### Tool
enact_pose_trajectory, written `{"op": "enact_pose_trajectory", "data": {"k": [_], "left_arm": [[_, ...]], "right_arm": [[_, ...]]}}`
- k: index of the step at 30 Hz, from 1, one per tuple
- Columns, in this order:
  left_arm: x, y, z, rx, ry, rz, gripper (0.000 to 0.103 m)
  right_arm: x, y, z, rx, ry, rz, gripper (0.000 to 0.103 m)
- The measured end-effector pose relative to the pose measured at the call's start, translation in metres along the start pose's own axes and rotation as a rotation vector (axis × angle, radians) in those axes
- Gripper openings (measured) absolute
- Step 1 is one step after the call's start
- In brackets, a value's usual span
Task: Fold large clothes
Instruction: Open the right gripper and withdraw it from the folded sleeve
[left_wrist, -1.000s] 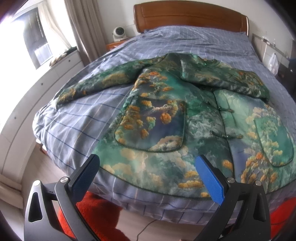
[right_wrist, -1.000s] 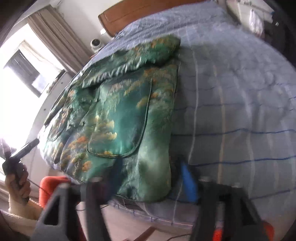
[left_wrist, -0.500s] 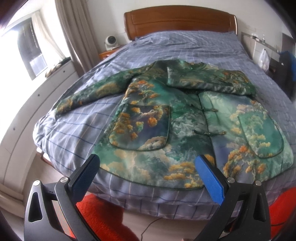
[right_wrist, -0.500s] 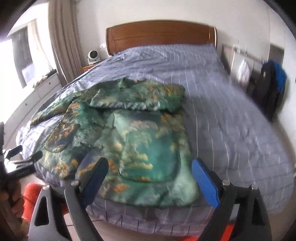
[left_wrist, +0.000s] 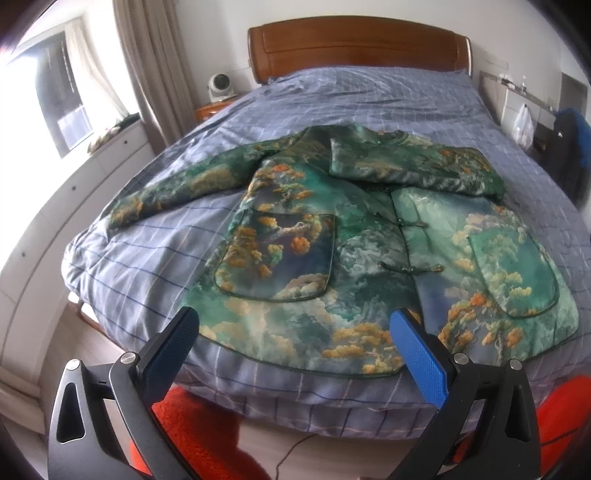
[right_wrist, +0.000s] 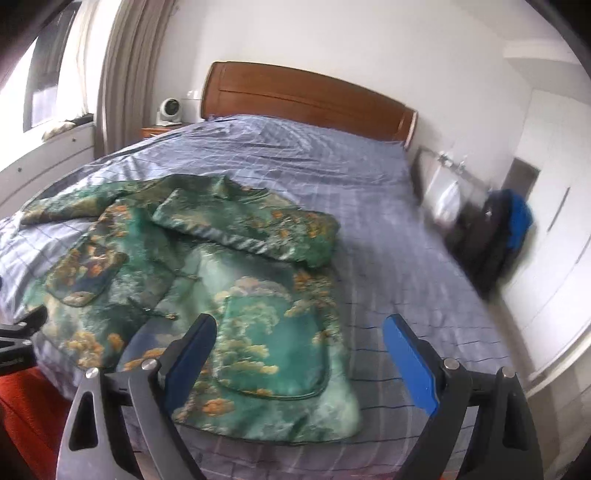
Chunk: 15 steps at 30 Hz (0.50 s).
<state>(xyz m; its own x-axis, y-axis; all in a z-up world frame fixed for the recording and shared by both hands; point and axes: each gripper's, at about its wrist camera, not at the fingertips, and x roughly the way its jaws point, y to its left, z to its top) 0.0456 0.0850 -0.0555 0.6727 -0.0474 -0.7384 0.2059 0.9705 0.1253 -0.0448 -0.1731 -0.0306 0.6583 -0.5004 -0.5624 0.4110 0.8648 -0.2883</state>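
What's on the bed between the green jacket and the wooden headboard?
Nothing but bare blue checked bedcover. In the left wrist view it stretches empty from the green jacket collar to the wooden headboard.

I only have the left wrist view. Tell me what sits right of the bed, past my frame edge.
Observer: A black and blue backpack stands against the wall beside the bed.
Operator: Report the right gripper.
Observer: The right gripper hangs open over the jacket's right pocket, holding nothing.
Operator: Check the folded sleeve's cuff.
Observer: The right sleeve lies across the chest, its cuff near the collar.
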Motion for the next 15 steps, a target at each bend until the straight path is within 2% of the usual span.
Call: {"op": "enact_pose_trajectory", "data": {"k": [5,15], "left_arm": [[0.0,-0.003,0.0,0.021,-0.007,0.038,0.103],[0.012,0.0,0.002,0.034,-0.005,0.079,0.103]], "right_arm": [[0.003,0.0,0.004,-0.003,0.015,-0.055,0.091],[0.009,0.012,0.011,-0.025,0.038,-0.071,0.091]]}}
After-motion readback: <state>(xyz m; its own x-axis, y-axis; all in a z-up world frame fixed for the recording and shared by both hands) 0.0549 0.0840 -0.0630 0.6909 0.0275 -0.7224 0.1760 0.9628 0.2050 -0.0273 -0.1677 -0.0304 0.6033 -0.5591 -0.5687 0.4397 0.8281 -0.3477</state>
